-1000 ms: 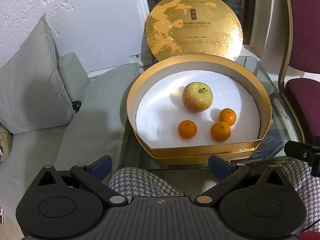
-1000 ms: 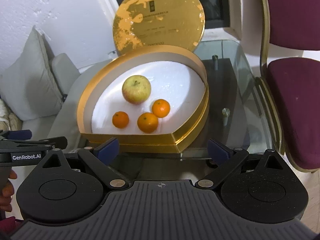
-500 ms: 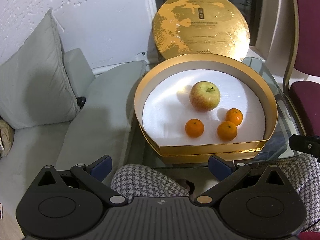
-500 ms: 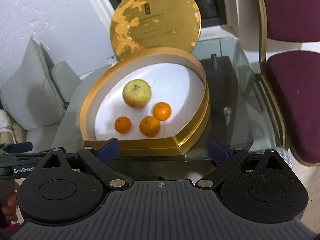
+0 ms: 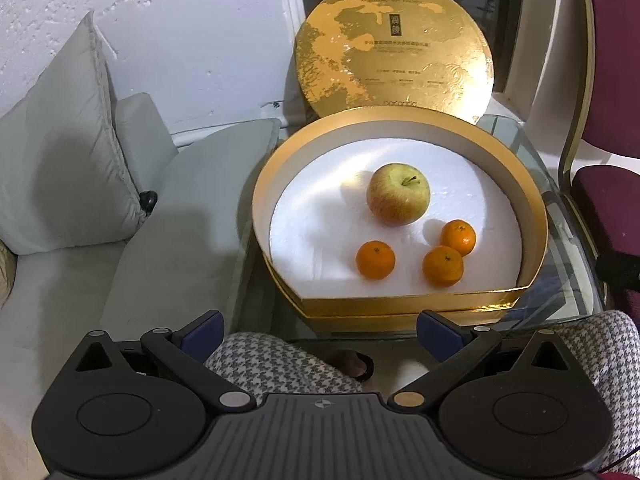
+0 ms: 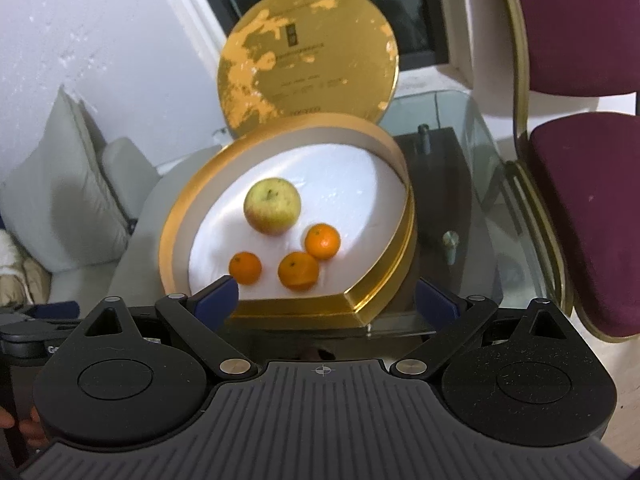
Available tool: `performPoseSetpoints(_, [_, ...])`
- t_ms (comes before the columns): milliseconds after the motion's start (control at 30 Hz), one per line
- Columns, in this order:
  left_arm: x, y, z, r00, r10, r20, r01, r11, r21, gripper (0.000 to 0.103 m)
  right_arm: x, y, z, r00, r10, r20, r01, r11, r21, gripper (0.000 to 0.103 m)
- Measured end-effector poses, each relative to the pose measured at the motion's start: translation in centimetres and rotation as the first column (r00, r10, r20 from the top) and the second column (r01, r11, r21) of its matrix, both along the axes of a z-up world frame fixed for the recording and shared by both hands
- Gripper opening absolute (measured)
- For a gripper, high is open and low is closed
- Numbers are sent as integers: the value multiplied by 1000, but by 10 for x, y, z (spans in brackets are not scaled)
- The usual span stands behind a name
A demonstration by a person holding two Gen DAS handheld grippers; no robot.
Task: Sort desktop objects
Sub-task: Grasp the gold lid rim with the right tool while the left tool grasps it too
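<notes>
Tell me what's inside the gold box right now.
Inside the gold box, on a white foam liner, sit one apple and three oranges. Whatever lies beneath the foam is covered and cannot be seen.

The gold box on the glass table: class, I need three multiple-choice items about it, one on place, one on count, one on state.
1. Where is the apple relative to the three oranges?
A. Farther from the camera
B. Nearer the camera
C. Outside the gold box

2. How many oranges lie in the gold box?
A. Two
B. Three
C. Five

3. What is the lid doing?
A. Covering the box
B. Lying flat on the chair
C. Standing upright behind the box

Answers: 1 A, the apple lies beyond them on the white liner. 2 B, three show in both views. 3 C, it stands on edge behind the open box.
</notes>
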State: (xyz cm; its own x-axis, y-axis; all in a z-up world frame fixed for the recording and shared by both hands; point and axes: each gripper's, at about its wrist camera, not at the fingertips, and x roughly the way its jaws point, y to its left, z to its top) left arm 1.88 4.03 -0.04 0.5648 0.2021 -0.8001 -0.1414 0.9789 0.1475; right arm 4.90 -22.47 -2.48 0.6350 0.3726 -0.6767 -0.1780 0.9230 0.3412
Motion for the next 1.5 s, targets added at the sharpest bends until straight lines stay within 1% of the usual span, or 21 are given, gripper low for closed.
performPoseSetpoints(133, [4, 0, 4, 1000, -3, 15, 3, 1000, 4, 102, -1, -5, 7, 999, -9, 46, 9, 1000, 7, 98])
performPoseSetpoints(300, [13, 14, 16, 997, 40, 63, -41, 999, 15, 102, 5, -3, 22, 991, 9, 133, -9, 1000, 2, 98])
performPoseSetpoints(500, [30, 47, 37, 985, 100, 141, -104, 994, 24, 102, 19, -6, 49, 968, 4, 253, -1, 1000, -10, 98])
performPoseSetpoints(667, [51, 65, 50, 974, 109, 199, -116, 993, 23, 102, 41, -6, 70, 944, -4, 330, 14, 999, -28, 98])
performPoseSetpoints(733, [63, 71, 51, 972, 109, 208, -117, 993, 24, 102, 53, -5, 77, 934, -8, 356, 20, 999, -29, 98])
performPoseSetpoints(833, [85, 78, 49, 975, 110, 194, -119, 992, 33, 102, 71, -3, 86, 920, -14, 392, 25, 999, -24, 98])
performPoseSetpoints(933, [113, 88, 48, 977, 102, 189, -110, 993, 35, 102, 95, 1, 91, 914, -6, 407, 16, 1000, -21, 98])
performPoseSetpoints(1033, [148, 97, 48, 978, 98, 185, -110, 992, 54, 102, 125, 4, 93, 905, -3, 426, 12, 1000, -17, 99])
performPoseSetpoints(1133, [187, 106, 46, 979, 96, 180, -110, 991, 72, 102, 159, 5, 93, 894, -27, 448, 30, 1000, 0, 99])
performPoseSetpoints(1233, [229, 115, 40, 983, 58, 176, -64, 998, 25, 102, 196, 4, 90, 883, -58, 465, 52, 998, 26, 99])
performPoseSetpoints(1300, [255, 122, 33, 981, 33, 190, -28, 999, -31, 102, 223, 4, 86, 880, -79, 469, 70, 997, 37, 100])
performPoseSetpoints(1333, [267, 126, 29, 978, 31, 204, -19, 998, -59, 102, 237, 4, 83, 878, -90, 470, 79, 996, 42, 102])
performPoseSetpoints(1400, [293, 132, 16, 972, 42, 231, -15, 993, -117, 102, 263, 5, 76, 869, -113, 481, 102, 994, 49, 102])
performPoseSetpoints(1500, [324, 139, -10, 967, 41, 251, 5, 984, -180, 102, 302, 5, 58, 848, -149, 509, 146, 988, 46, 103])
